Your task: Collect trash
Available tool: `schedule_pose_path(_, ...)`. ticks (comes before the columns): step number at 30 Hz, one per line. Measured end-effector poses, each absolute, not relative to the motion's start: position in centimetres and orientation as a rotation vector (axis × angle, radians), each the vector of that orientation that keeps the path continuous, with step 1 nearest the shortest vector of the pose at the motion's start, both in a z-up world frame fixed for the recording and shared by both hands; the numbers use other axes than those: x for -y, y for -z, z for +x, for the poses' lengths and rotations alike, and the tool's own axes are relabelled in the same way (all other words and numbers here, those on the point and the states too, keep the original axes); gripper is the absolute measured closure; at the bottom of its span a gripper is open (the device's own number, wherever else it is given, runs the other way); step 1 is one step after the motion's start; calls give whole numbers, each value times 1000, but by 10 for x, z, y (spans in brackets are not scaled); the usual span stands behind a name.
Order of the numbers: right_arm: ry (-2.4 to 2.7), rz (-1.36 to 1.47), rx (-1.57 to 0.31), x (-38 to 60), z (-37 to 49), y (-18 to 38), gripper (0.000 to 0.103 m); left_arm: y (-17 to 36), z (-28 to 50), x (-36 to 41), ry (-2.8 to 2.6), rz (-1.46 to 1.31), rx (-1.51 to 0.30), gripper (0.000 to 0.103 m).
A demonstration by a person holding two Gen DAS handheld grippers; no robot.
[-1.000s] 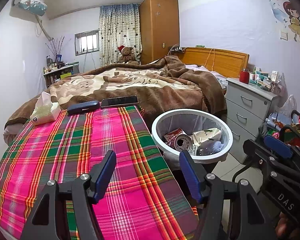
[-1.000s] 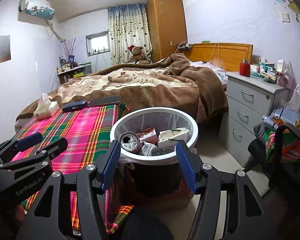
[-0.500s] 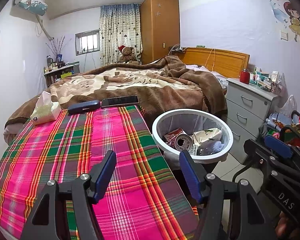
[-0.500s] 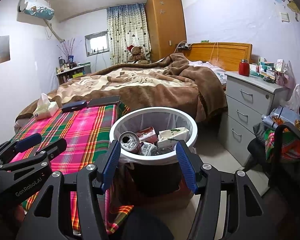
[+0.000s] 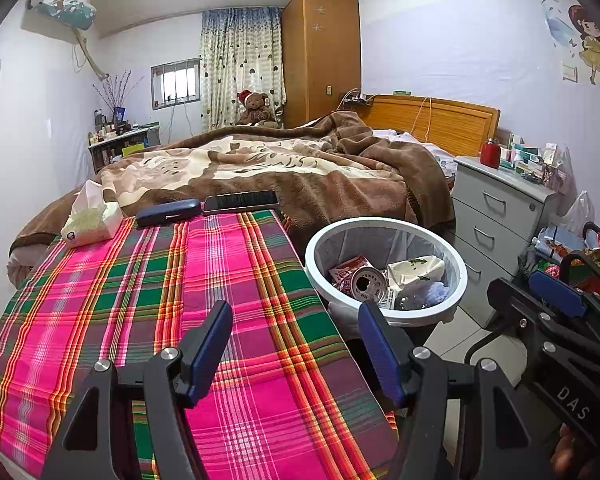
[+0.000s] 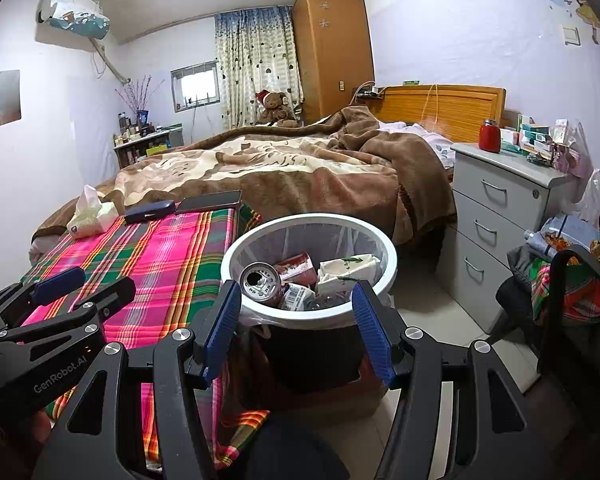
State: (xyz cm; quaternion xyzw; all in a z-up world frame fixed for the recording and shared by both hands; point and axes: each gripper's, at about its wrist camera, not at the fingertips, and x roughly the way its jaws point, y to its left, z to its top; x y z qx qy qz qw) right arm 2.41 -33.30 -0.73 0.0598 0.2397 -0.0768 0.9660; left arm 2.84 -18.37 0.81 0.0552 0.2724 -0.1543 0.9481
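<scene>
Trash, a crushed aluminium drink can (image 6: 260, 281) among crumpled paper cartons (image 6: 346, 270), is seen inside the round white plastic-lined bin (image 6: 236, 250) beside the pink-and-green plaid cloth (image 5: 148, 288). Both the left gripper (image 5: 296, 350) and right gripper (image 6: 296, 330) are held spread, nothing between the fingers.

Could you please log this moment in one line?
left hand-held gripper: open, empty | right hand-held gripper: open, empty | bin: holds can, wrappers

- "GenRobot.AI" stood in pale letters on the left gripper (image 6: 58, 288) body, near left.
- "DAS" stood on the right gripper (image 5: 556, 292) body, near right.
</scene>
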Motion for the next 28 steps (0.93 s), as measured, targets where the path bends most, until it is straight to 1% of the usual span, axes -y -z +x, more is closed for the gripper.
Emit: schedule_pose_path(28, 155, 121, -486, 331, 25, 8, 44, -8, 30, 183, 306, 110, -562, 38)
